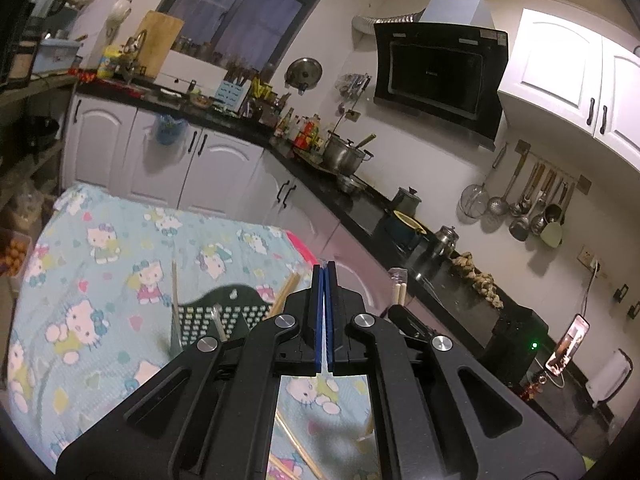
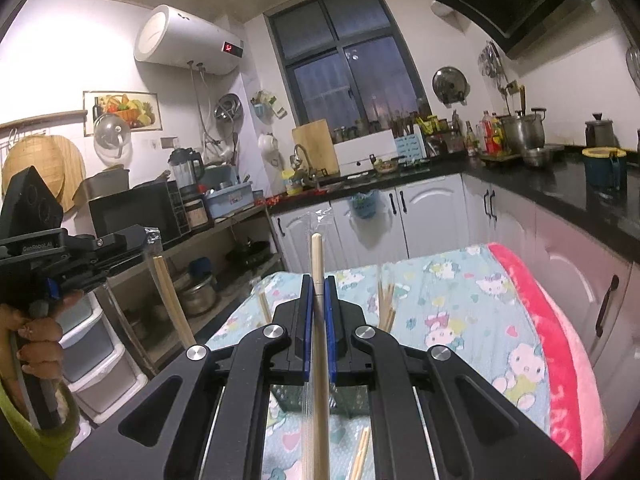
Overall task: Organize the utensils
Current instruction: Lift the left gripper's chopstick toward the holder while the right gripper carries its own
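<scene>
right tongs (image 2: 319, 284) clamped on a wrapped chopstick (image 2: 317, 256), raised above the surface (image 2: 460, 312); left tongs (image 1: 324, 270) pinched narrow on clear wrapper film. risk: thin grip slipping, chopstick dropping beside the basket (image 1: 224, 312).

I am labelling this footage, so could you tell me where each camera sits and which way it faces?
Left wrist: on the left gripper, jaws shut, facing across the patterned tablecloth to the stove-side counter; only the gripper's own body shows.
Right wrist: on the right gripper, shut on a wrapped chopstick, facing the window; the left gripper and the hand holding it show at left.
Shared: tablecloth, window, black basket, loose chopsticks.
</scene>
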The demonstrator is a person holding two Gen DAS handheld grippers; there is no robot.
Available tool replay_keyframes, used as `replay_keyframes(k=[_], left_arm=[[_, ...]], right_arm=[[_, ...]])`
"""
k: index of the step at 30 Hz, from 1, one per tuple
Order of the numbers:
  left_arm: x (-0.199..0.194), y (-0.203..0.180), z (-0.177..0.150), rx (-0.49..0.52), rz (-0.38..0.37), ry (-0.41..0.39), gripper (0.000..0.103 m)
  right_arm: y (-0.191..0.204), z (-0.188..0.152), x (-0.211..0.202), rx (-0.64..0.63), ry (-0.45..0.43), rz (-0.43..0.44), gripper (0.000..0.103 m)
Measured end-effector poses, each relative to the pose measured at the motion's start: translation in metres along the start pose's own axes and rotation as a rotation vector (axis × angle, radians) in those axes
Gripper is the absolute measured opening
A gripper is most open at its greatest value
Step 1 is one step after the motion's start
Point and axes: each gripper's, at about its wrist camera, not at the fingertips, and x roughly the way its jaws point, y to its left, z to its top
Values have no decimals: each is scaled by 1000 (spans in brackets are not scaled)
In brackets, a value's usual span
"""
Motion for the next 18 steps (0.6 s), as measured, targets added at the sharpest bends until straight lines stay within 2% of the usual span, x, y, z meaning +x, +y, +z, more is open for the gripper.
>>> replay_keyframes(k=[12,18], left_arm=[[9,4,42,38,45,-47,0],[12,10,59,45,75,-63,0]], right_arm=[[7,43,37,-51,-133,38,6],[11,56,54,-92,-216,4,6]])
